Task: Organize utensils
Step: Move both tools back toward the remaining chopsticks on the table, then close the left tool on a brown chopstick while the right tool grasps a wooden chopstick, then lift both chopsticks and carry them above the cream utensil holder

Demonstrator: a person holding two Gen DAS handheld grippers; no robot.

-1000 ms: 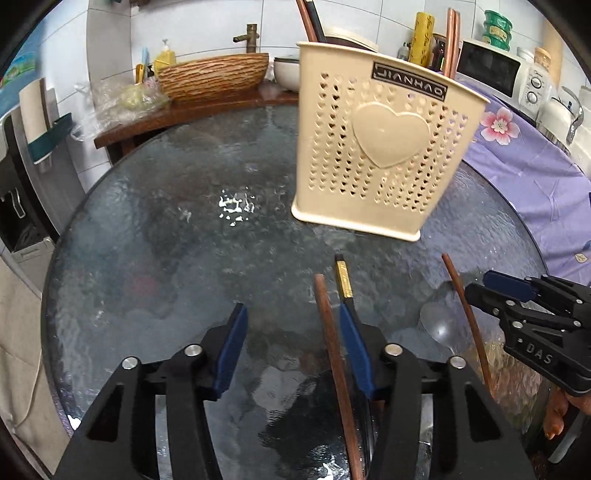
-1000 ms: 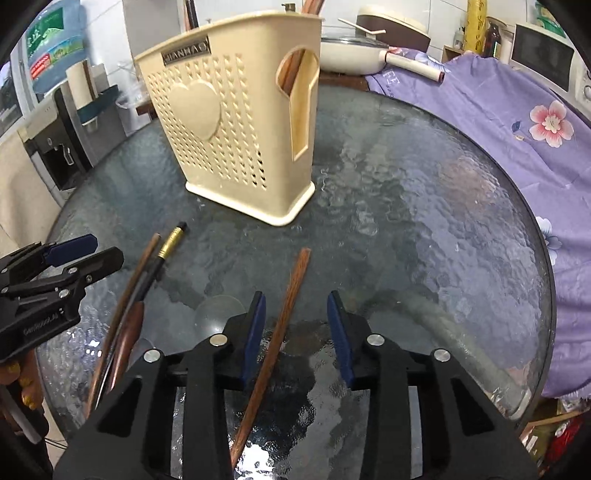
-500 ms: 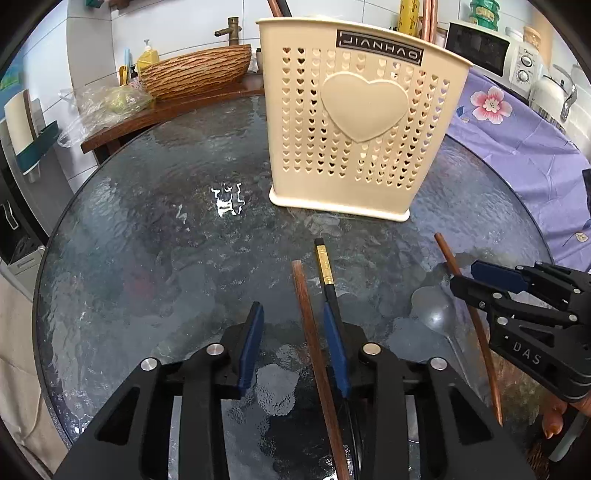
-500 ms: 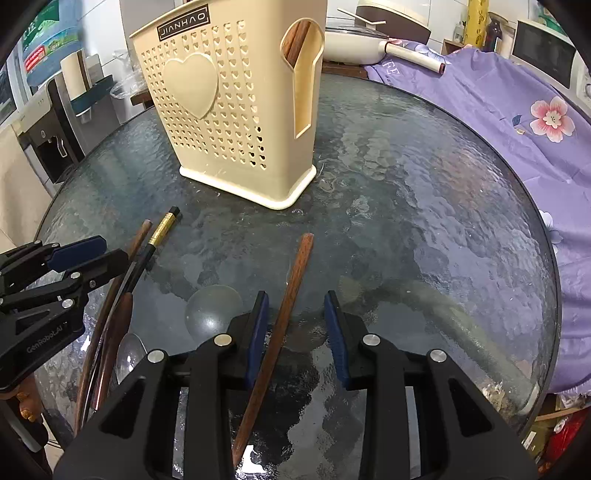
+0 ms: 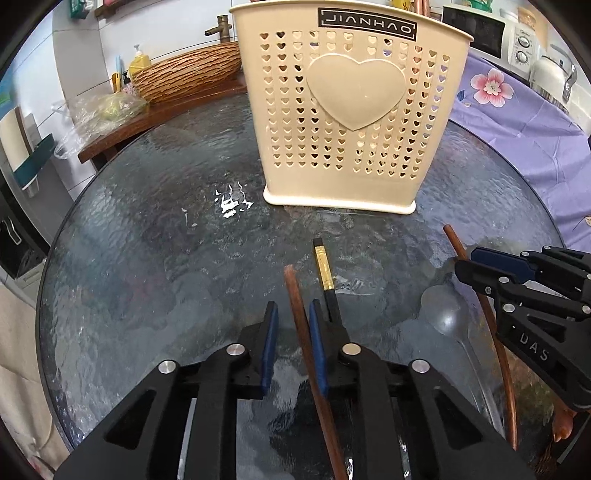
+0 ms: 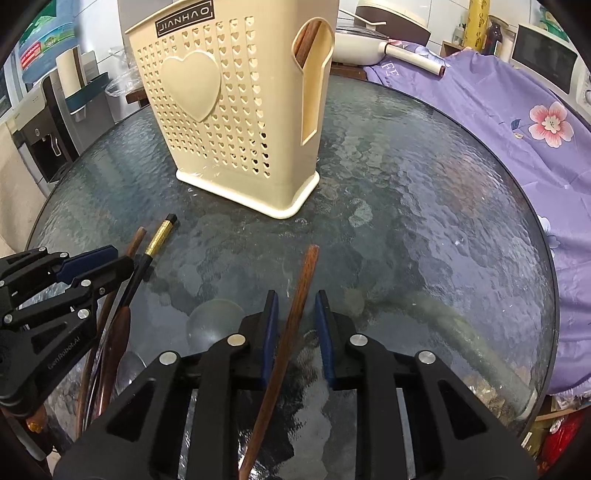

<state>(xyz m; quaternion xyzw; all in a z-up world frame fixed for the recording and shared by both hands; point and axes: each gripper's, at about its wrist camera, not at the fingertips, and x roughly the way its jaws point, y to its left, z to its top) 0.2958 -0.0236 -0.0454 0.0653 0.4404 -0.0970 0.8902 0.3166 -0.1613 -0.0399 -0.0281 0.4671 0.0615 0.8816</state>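
A cream perforated utensil holder [image 5: 354,122] stands upright on the round glass table [image 5: 147,258]; it also shows in the right wrist view [image 6: 236,122], with brown sticks inside. My left gripper [image 5: 291,314] is open, its pads on either side of a brown wooden chopstick [image 5: 295,295] lying on the glass. A black chopstick with a gold band [image 5: 324,269] lies just right of it. My right gripper [image 6: 295,306] is open around another brown chopstick [image 6: 303,280]. A clear spoon [image 5: 443,314] lies between the two grippers.
A purple flowered cloth [image 6: 517,122] covers the surface right of the table. A wooden counter with a woven basin [image 5: 184,77] and bottles stands behind. A microwave [image 5: 476,26] and a kettle sit at the far right. More utensils lie under the left gripper [image 6: 110,350].
Both grippers have moved forward and lower along the chopsticks, and the holder looms larger. The left jaws have narrowed around the brown chopstick. The right jaws keep about the same gap.
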